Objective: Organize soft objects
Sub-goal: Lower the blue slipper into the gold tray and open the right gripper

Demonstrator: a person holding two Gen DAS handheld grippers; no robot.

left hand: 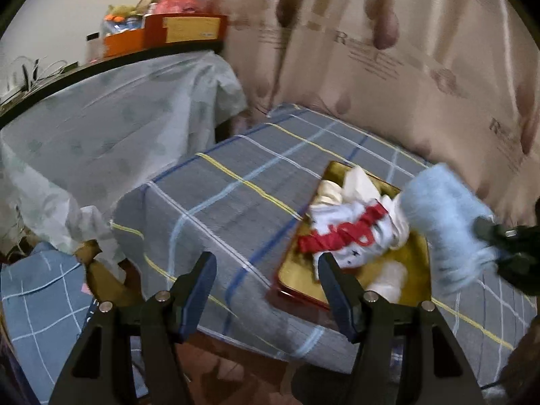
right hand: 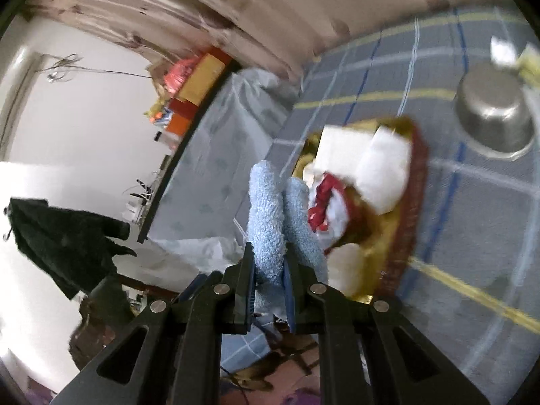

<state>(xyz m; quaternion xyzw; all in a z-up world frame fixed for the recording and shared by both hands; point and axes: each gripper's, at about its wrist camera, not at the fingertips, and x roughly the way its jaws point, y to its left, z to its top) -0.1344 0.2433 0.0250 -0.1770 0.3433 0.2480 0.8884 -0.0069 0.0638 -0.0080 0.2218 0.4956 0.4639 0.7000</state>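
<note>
Right tool (right hand: 269, 263): clamped on the blue towel (right hand: 270, 209); the towel is carried above the tray's near edge, judged ready for placing
Left tool (left hand: 266, 270): held apart, nothing gripped; kept low beside the tray
Tray (left hand: 416, 256): set on the counter (left hand: 216, 195); white and red cloths (left hand: 351, 233) are gathered inside

Blue towel (left hand: 442, 222) over cloth-filled tray (left hand: 416, 260)

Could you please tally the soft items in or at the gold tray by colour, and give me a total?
Light blue: 1, the blue towel pinched in the right tool, hanging beside the gold tray.
White and cream: about 4 pieces in the tray; blur makes this count approximate.
Red and white: 1, the printed cloth.
Total: about 6.
The left tool holds nothing.
</note>
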